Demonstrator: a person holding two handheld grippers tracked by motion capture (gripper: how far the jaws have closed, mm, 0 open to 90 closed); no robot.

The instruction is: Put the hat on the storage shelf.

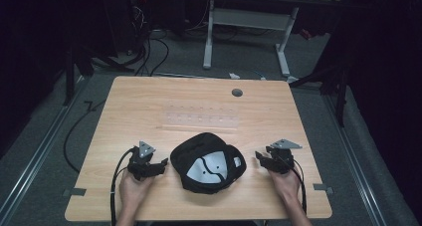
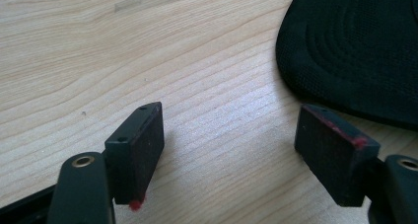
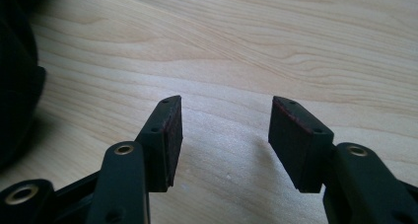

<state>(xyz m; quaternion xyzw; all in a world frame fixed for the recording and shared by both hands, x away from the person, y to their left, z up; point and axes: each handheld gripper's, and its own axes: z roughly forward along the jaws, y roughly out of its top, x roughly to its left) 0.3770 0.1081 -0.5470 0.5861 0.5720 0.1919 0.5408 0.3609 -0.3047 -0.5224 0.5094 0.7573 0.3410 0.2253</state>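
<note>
A black cap [image 1: 208,162] lies upside down near the table's front edge, its grey lining and a white label facing up. My left gripper [image 1: 160,165] rests on the wood just left of the cap, open, with bare wood between its jaws. In the left gripper view the cap's stitched brim [image 2: 355,51] fills the upper right, beyond the right pad [image 2: 331,152]. My right gripper [image 1: 260,157] sits to the right of the cap, open, nothing between its pads [image 3: 171,140]. The cap's dark edge [image 3: 17,86] shows at the left of the right gripper view.
The light wooden table [image 1: 199,101] has a round grey cable port [image 1: 237,92] near its far edge and a faint strip of clear tape [image 1: 201,119] across its middle. Cables lie on the floor to the left, and another desk's white legs [image 1: 209,37] stand behind.
</note>
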